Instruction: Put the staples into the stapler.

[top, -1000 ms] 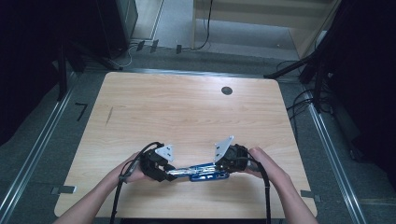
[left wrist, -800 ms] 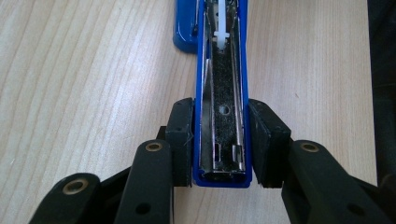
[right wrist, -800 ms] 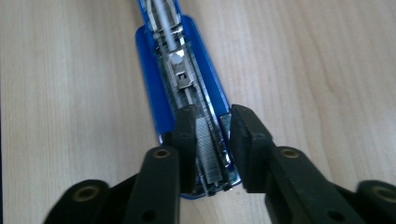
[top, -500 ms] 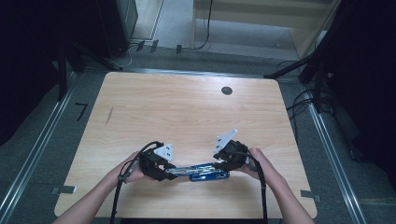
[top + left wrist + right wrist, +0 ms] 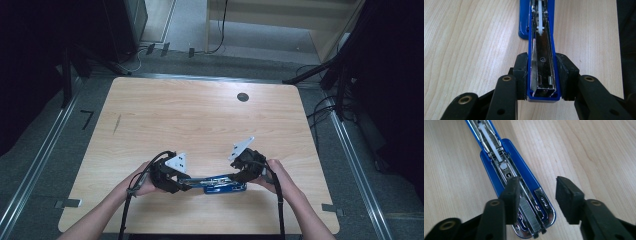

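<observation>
The blue stapler (image 5: 220, 183) lies swung open on the table (image 5: 200, 115), being loaded. The left gripper (image 5: 544, 75) is clamped on the lifted top arm, pads pressing both its sides. The right gripper (image 5: 537, 195) has just been opening; its jaws stand apart over the staple strip (image 5: 530, 216) in the tray, gripping nothing. Next likely comes closing the top arm, which calls for the right gripper to clear off.

Table (image 5: 200, 115): light wood-grain top, rounded corners. Grommet hole (image 5: 243, 97): small, dark, round, near the far edge, right of centre. Dark streak (image 5: 116, 124): short mark on the left part. Floor (image 5: 280, 60): grey, with black cables (image 5: 320, 107) beside the table's right side.
</observation>
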Available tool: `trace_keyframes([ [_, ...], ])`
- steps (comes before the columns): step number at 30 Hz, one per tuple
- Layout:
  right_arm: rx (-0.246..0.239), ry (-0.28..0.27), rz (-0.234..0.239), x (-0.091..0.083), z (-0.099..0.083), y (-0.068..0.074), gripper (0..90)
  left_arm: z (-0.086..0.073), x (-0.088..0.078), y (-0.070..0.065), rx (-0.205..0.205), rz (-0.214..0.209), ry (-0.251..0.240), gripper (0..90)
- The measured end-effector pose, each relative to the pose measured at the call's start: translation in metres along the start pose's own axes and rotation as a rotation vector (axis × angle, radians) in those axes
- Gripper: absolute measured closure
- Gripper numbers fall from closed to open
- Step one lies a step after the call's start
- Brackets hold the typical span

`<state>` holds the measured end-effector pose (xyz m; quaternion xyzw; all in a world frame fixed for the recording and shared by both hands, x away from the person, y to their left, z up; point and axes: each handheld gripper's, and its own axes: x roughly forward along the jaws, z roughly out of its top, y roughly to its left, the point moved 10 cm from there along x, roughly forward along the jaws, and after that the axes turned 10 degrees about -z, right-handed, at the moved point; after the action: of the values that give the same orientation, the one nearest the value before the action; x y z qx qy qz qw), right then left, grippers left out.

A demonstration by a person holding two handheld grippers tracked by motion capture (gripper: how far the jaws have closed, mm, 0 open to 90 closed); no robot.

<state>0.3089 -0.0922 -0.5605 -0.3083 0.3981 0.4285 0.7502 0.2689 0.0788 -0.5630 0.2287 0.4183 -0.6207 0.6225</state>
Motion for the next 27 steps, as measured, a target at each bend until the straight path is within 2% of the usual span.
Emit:
trace_keyframes([
  [6, 0.086, -0.007, -0.028, -0.008, -0.005, -0.009, 44.2, 0.005, -0.002, -0.001, 0.009, 0.007, -0.009, 65.7],
  [12, 0.181, -0.034, -0.036, -0.016, -0.006, -0.013, 42.9, 0.010, -0.005, -0.002, 0.022, 0.021, -0.003, 65.9],
  [15, 0.198, -0.038, -0.034, -0.013, -0.007, -0.011, 42.7, 0.012, -0.004, -0.002, 0.030, 0.024, 0.000, 65.9],
  [20, 0.196, -0.003, -0.066, -0.008, -0.017, -0.010, 41.7, 0.012, -0.004, -0.002, 0.037, 0.026, 0.006, 66.1],
  [23, 0.216, -0.002, -0.080, -0.008, -0.022, -0.013, 41.3, 0.012, -0.004, -0.002, 0.041, 0.030, 0.008, 66.1],
  [27, 0.235, -0.001, -0.089, -0.008, -0.020, -0.014, 40.6, 0.012, -0.004, -0.002, 0.042, 0.031, 0.007, 66.1],
])
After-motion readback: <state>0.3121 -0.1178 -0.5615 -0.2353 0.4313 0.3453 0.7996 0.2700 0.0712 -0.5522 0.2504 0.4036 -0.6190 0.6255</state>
